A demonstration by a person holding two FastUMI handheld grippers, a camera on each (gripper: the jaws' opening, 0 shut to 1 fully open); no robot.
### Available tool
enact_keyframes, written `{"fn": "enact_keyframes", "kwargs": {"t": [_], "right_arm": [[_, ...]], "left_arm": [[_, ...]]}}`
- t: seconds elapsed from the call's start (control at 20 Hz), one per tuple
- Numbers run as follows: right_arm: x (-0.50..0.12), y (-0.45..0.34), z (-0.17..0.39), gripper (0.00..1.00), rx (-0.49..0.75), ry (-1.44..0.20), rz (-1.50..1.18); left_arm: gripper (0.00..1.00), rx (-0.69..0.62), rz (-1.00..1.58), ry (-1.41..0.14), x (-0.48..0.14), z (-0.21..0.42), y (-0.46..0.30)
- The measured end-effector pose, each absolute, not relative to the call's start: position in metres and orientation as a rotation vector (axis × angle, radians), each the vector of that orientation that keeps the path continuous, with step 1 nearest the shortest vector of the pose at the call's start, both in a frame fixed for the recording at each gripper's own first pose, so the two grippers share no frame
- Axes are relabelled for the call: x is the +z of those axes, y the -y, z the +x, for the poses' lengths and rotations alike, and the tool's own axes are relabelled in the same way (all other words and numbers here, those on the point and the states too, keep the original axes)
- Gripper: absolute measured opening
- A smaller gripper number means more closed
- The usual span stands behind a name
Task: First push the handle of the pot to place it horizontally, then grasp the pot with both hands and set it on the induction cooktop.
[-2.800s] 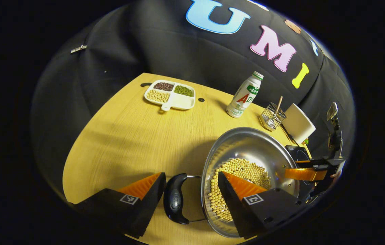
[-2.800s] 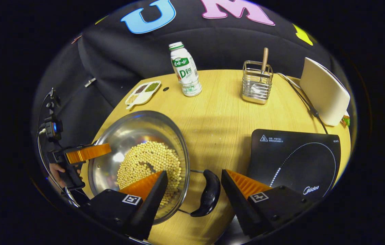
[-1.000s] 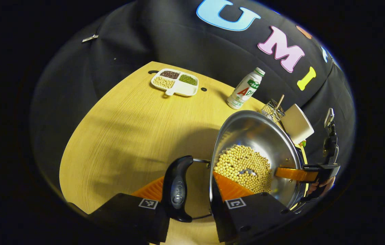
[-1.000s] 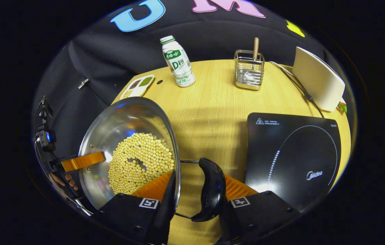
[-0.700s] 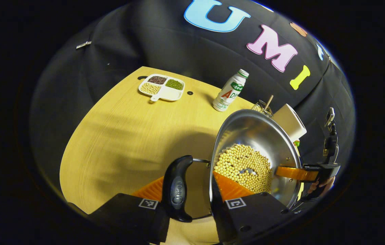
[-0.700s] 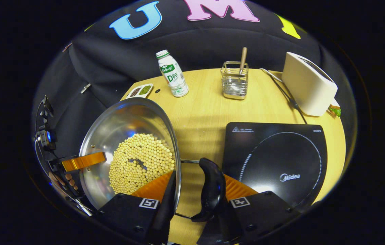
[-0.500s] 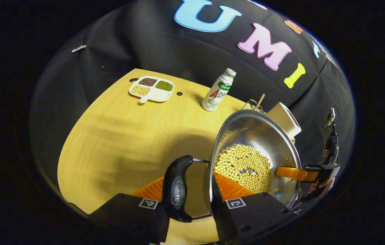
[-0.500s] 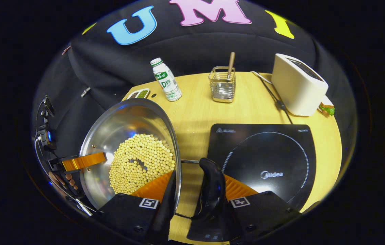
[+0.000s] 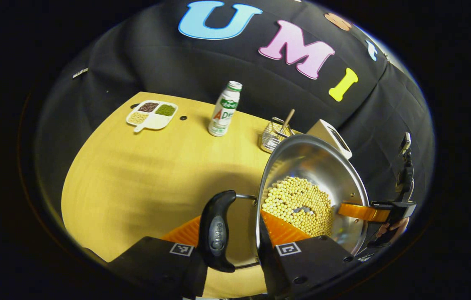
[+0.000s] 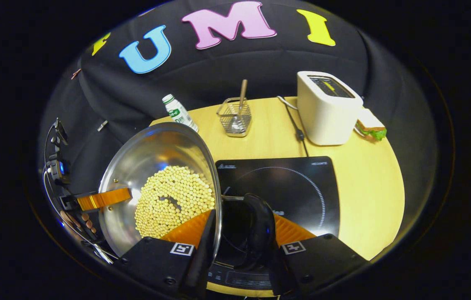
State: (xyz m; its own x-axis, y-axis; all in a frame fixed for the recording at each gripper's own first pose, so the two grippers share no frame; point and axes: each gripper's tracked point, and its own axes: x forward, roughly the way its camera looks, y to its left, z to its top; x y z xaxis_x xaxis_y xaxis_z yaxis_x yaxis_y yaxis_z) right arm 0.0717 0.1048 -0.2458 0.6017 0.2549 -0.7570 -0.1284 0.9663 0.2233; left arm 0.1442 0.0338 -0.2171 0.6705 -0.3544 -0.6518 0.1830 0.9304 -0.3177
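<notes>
You are holding the shiny steel pot [image 10: 156, 166] of pale soybeans at the lower left of the right gripper view, above the black induction cooktop [image 10: 297, 183], your right gripper [image 10: 239, 237] and left gripper [image 9: 229, 239] each closing over its rim and black handles.

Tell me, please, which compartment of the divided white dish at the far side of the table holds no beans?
On the divided dish, the compartment nearest its stubby handle is bare white. The other three hold beans: dark reddish, green and pale yellow.
</notes>
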Motion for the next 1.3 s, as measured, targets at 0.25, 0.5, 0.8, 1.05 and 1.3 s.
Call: {"fn": "enact_keyframes", "kwargs": {"t": [0.25, 0.5, 0.8, 1.05, 1.3], "right_arm": [[-0.249, -0.049, 0.074, 0.61, 0.178, -0.904, 0.183], [-0.257, -0.007, 0.078, 0.61, 0.142, -0.912, 0.191], [-0.275, 0.022, 0.091, 0.61, 0.112, -0.921, 0.184], [-0.290, 0.032, 0.104, 0.61, 0.107, -0.933, 0.181], [-0.297, 0.036, 0.111, 0.61, 0.108, -0.937, 0.181]], "left_arm": [[0.57, -0.338, -0.210, -0.789, -0.222, 0.150, 0.020], [0.57, -0.356, -0.208, -0.805, -0.235, 0.155, 0.063], [0.57, -0.344, -0.243, -0.821, -0.258, 0.159, 0.100], [0.57, -0.322, -0.248, -0.828, -0.275, 0.171, 0.099], [0.57, -0.320, -0.246, -0.829, -0.283, 0.177, 0.103]]}}
